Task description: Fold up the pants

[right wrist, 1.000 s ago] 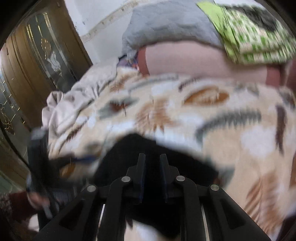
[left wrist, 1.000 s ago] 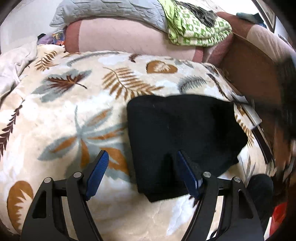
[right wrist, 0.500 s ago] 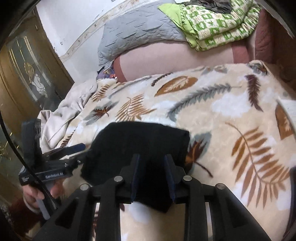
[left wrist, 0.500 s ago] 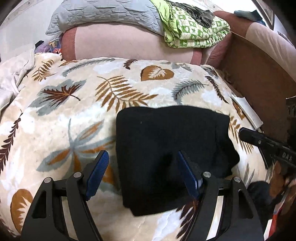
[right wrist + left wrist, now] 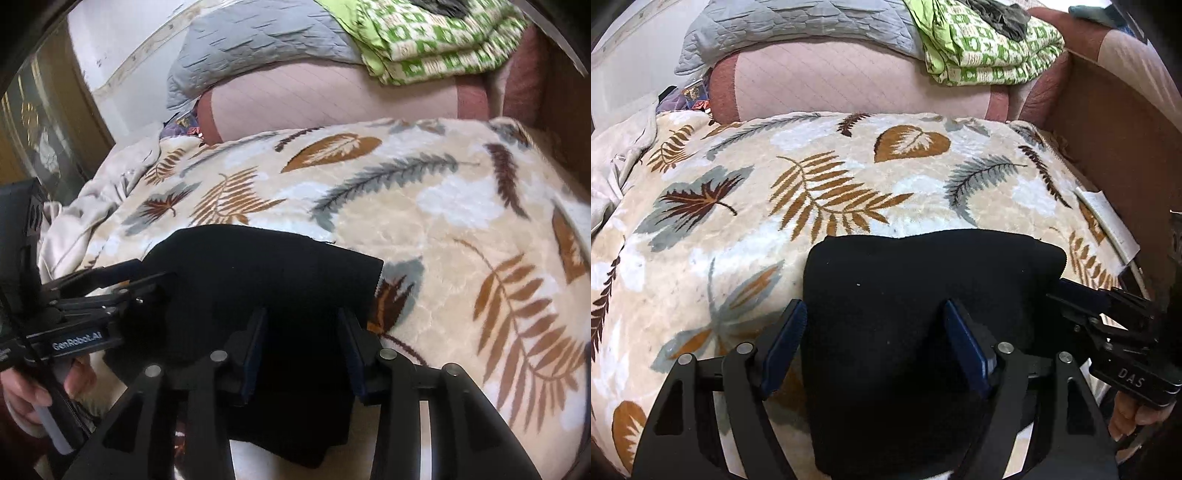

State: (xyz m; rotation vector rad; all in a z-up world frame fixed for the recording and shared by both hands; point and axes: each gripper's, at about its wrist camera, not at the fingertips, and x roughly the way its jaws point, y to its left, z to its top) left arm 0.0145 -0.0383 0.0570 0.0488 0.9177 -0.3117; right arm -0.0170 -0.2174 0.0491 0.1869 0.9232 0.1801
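Since half a second ago your right gripper [image 5: 301,347] has spread its jaws from a narrow gap to a wider one, and it has come in beside the pants [image 5: 916,314] where your left wrist view sees it at the right edge [image 5: 1071,299]. Your left gripper [image 5: 873,343] holds the same wide spread as before.

Your left jaws are released: one blue pad sits at the pants' left edge, the other over the black cloth, so the fabric lies between and beneath them. Your right jaws are also released, with the pants [image 5: 258,280] under and between the pads; whether any pad touches cloth you cannot tell.

The pants lie folded into a compact black bundle near the front edge of the blanket [image 5: 831,192], which is cream with brown and grey leaves and covers the bed. In your right wrist view the left gripper [image 5: 122,280] reaches into the bundle's left side.

Beyond the blanket stands a pink headboard [image 5: 849,81] with a grey quilt [image 5: 798,22] and green bedding [image 5: 990,48] draped on top. A wooden door [image 5: 40,122] stands at the left of your right view.
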